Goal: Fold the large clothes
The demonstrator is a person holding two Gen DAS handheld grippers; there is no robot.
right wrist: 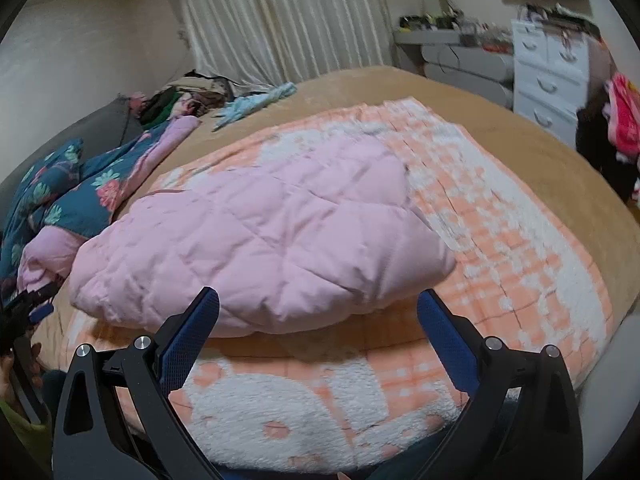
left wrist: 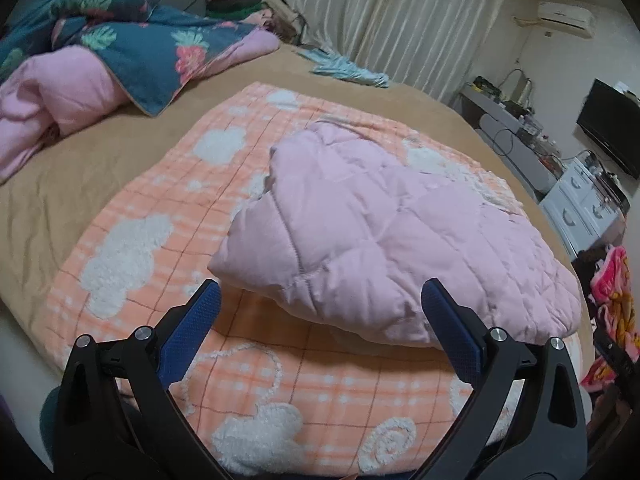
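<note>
A pink quilted garment (left wrist: 380, 224) lies folded into a puffy bundle on an orange checked blanket (left wrist: 132, 216) with white fluffy shapes, spread over the bed. In the left wrist view my left gripper (left wrist: 322, 292) hovers just short of the bundle's near edge, jaws wide apart and nothing between them. The right wrist view shows the same pink garment (right wrist: 260, 232) on the blanket (right wrist: 500, 248); my right gripper (right wrist: 318, 300) stands open in front of its near edge, holding nothing. Both pairs of blue pads are bare.
A dark floral quilt with pink lining (left wrist: 120, 48) is heaped at the bed's far left, with a pale blue cloth (left wrist: 348, 68) behind. A tan bedsheet (left wrist: 80, 148) surrounds the blanket. White drawers (right wrist: 548, 76), a grey desk (right wrist: 460, 56) and curtains (right wrist: 280, 20) stand beyond.
</note>
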